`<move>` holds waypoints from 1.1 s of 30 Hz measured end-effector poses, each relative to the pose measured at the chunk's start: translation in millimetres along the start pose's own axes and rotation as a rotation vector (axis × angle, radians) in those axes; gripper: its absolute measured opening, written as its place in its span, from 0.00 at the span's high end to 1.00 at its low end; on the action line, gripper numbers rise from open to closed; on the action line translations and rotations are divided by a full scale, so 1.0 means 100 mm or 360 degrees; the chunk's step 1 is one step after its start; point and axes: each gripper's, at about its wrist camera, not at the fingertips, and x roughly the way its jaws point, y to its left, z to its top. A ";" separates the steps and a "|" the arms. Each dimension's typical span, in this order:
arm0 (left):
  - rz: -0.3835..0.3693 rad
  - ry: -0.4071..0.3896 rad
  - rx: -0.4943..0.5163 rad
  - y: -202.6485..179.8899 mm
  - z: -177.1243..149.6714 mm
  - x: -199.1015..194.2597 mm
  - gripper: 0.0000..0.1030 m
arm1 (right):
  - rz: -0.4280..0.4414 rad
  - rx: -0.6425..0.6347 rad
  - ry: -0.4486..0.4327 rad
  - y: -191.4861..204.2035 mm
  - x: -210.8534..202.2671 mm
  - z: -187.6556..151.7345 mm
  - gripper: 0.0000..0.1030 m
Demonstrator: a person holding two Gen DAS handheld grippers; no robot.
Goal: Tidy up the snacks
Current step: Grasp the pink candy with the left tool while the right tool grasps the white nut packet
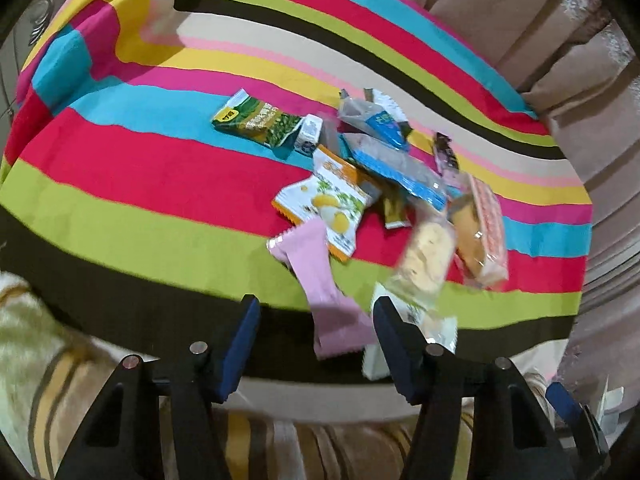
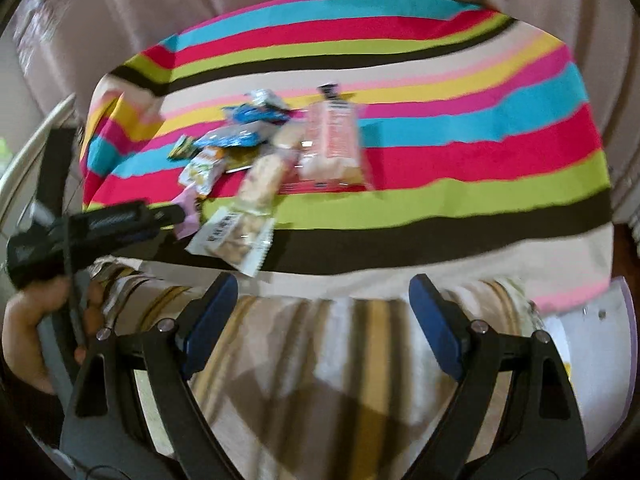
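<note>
A heap of snack packets lies on the striped tablecloth: a green packet, an orange-and-white fruit packet, blue packets, a clear cracker packet and a pink-red cake packet. Nearest me is a pink packet. My left gripper straddles its near end with both pads clear of it. The right wrist view shows the left gripper in a hand, its tip at the pink packet. My right gripper stands open and empty over the table's near edge.
Beige curtains hang behind the table. A yellow-and-brown striped towel lies below the near edge. A white plastic container stands at the right. The cloth's far left corner is folded up.
</note>
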 end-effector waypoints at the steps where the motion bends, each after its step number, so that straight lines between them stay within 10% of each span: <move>1: 0.0018 0.0012 0.0023 -0.02 0.05 0.05 0.42 | 0.0001 -0.0021 0.0004 0.05 0.04 0.03 0.14; 5: 0.0085 0.0047 0.0077 -0.04 0.13 0.19 0.78 | 0.0010 -0.0110 0.0074 0.19 0.24 0.13 0.14; 21: -0.0056 -0.0050 -0.0081 0.32 0.04 -0.07 0.82 | 0.0190 -0.0855 0.0308 0.77 0.88 0.45 0.15; 26: -0.0080 -0.0062 -0.0133 0.46 -0.02 -0.14 0.82 | 0.0249 -0.0878 0.0438 0.80 1.14 0.49 0.33; 33: -0.0113 -0.0058 -0.0143 0.52 -0.02 -0.13 0.82 | 0.0247 -0.0875 0.0481 0.86 1.31 0.50 0.35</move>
